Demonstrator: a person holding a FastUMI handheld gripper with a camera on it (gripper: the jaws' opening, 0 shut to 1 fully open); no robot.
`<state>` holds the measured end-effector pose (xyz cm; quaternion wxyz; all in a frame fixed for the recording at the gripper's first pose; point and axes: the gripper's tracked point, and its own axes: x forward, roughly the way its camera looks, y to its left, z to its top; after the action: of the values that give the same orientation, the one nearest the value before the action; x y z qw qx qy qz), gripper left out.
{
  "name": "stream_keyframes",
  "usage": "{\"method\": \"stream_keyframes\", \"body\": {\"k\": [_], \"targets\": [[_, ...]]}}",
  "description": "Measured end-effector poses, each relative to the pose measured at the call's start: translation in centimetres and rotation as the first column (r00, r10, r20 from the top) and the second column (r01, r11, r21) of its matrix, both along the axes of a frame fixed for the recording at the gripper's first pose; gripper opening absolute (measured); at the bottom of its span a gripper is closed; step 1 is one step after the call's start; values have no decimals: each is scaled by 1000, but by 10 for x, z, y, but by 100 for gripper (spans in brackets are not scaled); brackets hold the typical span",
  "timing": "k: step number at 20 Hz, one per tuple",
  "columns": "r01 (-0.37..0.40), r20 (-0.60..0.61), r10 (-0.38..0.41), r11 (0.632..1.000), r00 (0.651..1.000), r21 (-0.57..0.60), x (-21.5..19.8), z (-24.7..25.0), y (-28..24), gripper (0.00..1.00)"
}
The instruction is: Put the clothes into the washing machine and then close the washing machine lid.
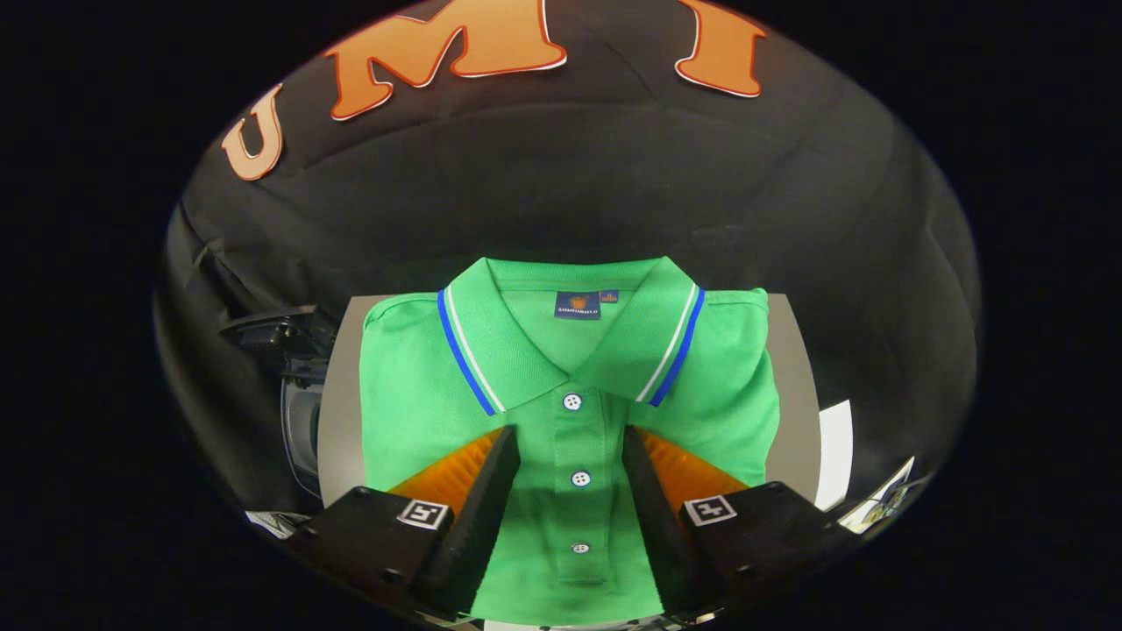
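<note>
Gripper [570, 438] hangs over folded shirt [421, 412], fingers spread wide, straddling button placket, gripping nothing. Shirt lies flat on grey board [344, 412], collar far from fingers, long axis running straight ahead. Dark machine part [280, 337] sits left of board. Booth cloth behind.

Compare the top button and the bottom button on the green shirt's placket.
The top button lies beyond the claw's fingertips, right under the collar; the bottom button lies back between the two open fingers. The top button sits in bright light, the bottom button in shadow. Both are small, white, and sewn on the same placket of the polo shirt.
</note>
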<state>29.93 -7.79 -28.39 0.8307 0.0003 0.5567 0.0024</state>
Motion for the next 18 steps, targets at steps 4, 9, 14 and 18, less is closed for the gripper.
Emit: {"method": "stream_keyframes", "body": {"k": [4,9,14,18], "targets": [[-1,-12,1,1000,1000,-17,3,10,-1,42],[34,-17,-34,999,999,11,3,8,11,27],[46,78,-47,999,996,22,6,9,10,9],[67,187,-82,994,979,84,10,21,10,9]]}}
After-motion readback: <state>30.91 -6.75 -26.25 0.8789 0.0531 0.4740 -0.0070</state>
